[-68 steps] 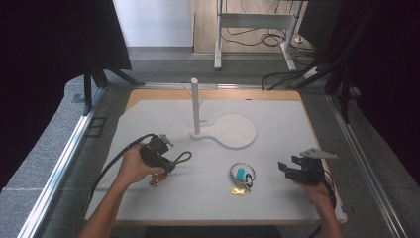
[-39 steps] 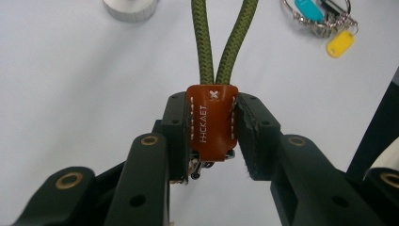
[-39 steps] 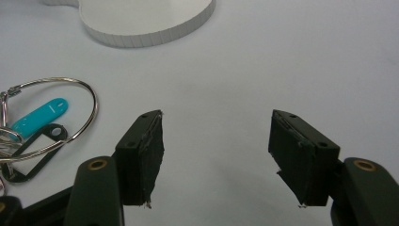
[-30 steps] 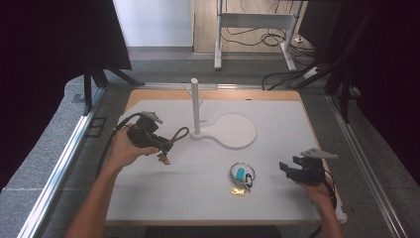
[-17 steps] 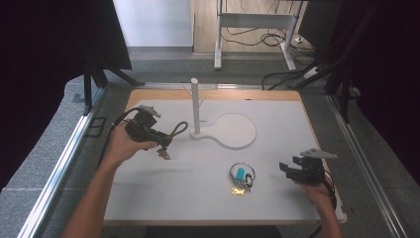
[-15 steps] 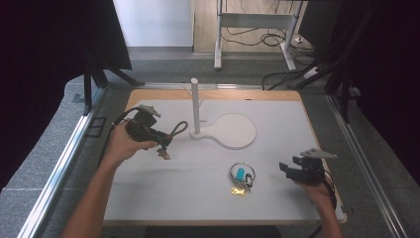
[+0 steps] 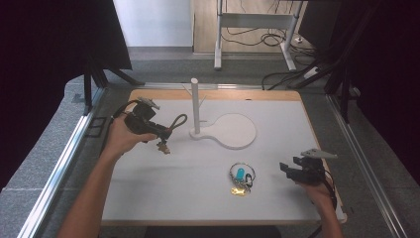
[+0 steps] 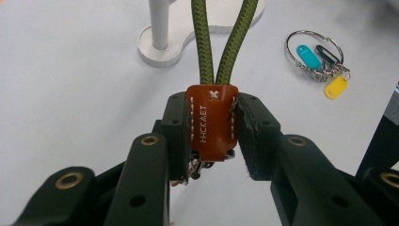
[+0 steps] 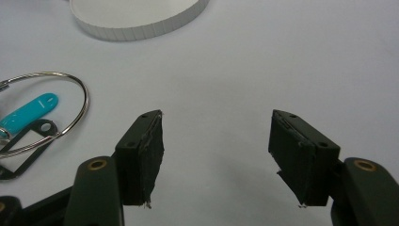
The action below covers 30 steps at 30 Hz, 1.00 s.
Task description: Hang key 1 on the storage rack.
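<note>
Left gripper view: the left gripper [image 8: 211, 125] has its two black jaws clamped from either side on the brown leather tab [image 8: 211, 120] of a keychain, the stitched tab standing upright between the pads with its stamped lettering running along it. Two strands of olive-green cord [image 8: 226, 42] rise from the tab's top edge and run on ahead of the jaws; small metal pieces hang below the tab, between the jaw bases, too crowded to tell apart. Ahead of the jaws and a little to their left stands a white post on a flat white stand [image 8: 162, 44], resting on the white table top [image 8: 70, 94]. Ahead and to their right, well apart, lies a metal key ring [image 8: 314, 49] with teal, black and yellow tags. Right gripper view: the right gripper [image 9: 216, 157] holds its jaws wide apart with bare table between the pads. To the left of these jaws, near but not touching, lies the same key ring with its teal tag [image 9: 28, 113]; ahead lies the rim of the stand's round disc [image 9: 136, 19]. High view: the left gripper [image 7: 161, 135] is held up beside the post with the cord loop [image 7: 177, 121] pointing toward it; the right gripper [image 7: 292, 168] sits low, just beside the key ring [image 7: 241, 174].
</note>
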### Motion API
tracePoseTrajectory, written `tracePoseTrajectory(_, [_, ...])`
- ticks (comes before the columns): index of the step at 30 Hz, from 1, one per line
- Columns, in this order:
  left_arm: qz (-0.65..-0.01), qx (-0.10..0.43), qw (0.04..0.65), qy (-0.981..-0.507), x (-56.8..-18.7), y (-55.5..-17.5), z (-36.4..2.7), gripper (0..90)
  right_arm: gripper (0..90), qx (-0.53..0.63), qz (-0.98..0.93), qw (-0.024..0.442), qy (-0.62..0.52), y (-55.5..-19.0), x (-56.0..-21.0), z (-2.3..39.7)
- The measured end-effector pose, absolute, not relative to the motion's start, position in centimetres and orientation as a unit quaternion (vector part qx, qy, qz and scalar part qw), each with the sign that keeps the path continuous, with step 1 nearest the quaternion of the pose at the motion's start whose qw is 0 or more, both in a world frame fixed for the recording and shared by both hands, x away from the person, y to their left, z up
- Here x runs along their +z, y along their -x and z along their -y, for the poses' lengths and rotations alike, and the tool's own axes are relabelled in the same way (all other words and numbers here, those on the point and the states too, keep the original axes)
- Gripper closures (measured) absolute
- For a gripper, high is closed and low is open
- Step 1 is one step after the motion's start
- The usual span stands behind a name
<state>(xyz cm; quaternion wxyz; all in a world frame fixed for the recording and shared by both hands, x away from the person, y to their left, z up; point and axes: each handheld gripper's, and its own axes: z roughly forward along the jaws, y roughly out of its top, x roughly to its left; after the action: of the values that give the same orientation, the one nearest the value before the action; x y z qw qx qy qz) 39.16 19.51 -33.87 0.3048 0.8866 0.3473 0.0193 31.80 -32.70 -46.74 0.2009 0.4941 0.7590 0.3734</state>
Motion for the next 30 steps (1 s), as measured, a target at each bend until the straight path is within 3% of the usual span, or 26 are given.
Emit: tracePoseTrajectory(30, [-0.361,0.03,0.312,-0.878,-31.6,-41.8,-19.8,66.8,35.8,0.369,-0.759,0.199,-0.498,-31.9,-46.9,32.9])
